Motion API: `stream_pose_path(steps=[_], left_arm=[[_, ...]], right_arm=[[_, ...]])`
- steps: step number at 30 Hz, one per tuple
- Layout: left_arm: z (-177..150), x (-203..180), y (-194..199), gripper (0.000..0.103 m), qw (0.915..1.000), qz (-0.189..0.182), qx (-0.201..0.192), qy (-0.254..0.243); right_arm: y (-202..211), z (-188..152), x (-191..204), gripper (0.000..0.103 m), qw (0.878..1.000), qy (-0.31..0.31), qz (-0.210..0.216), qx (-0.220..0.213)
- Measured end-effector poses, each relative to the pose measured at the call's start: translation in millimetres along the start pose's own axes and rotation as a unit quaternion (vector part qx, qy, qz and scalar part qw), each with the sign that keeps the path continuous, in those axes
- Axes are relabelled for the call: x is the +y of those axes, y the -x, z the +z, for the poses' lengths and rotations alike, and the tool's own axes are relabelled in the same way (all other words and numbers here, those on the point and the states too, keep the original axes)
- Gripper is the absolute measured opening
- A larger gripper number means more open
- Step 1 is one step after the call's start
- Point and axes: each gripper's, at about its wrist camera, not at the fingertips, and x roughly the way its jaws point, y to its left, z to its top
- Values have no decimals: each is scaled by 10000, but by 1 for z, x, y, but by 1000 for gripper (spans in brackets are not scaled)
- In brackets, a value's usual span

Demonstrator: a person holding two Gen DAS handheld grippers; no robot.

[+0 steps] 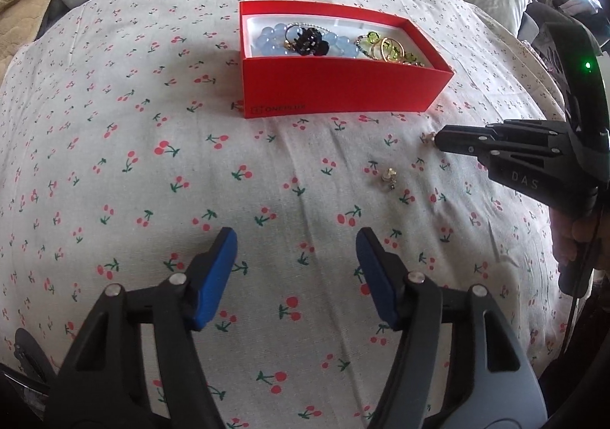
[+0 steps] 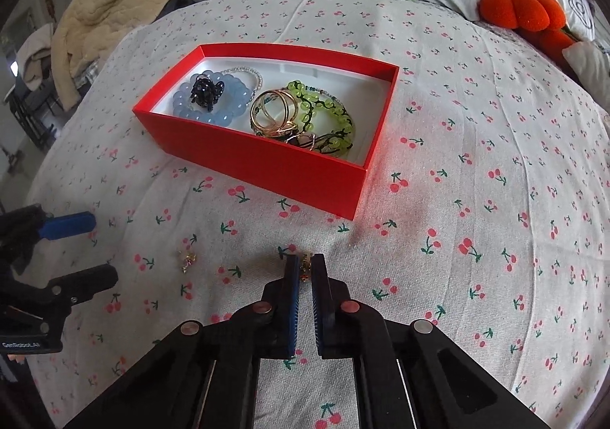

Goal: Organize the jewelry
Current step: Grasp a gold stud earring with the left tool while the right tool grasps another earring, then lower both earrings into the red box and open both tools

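My right gripper (image 2: 305, 264) pinches a small gold earring (image 2: 305, 265) on the cherry-print sheet (image 2: 457, 162), near the red cardboard box (image 2: 267, 166). Left gripper (image 1: 296, 238) hangs open, empty. Risk: the shallow tip grip may slip during lifting.

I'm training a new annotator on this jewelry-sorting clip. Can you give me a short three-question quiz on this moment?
1. True or false: the right gripper is shut on a small earring lying on the cherry-print cloth.
2. Which piece is in the red box?
A. a wristwatch
B. a blue bead bracelet
C. a silver spoon
3. Fill in: the left gripper is ____ with nothing between its fingers.

Key: 1 true; 2 B; 3 open. A second earring lies loose on the cloth between the two grippers.
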Motion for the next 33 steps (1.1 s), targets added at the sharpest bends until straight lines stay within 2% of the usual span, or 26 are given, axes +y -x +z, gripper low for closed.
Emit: stream_pose_path(steps=[7,13,20,24,30,33], left_arm=[[0,-12,-8,42,9981,-602,14,-88],[5,-34,-17,36,9954,-933,35,-219],[18,-50,-31,27,9973,-717,-38,-175],[22,-49,-35,8,9989,-455,-56,-76],[22,-43,-30,6,9995,-278,-130,79],[22,-36,-25,6,9995,-204,-174,139]], right_arm=[[24,-2,-13,6,9995,-212,139,-197],[36,-7,-21,6,9989,-291,235,-270],[32,-12,-26,11,9985,-400,371,-99],[30,-12,-29,13,9985,-399,368,-73],[24,-11,-30,16,9988,-375,314,47],[20,-11,-27,23,9989,-340,311,110]])
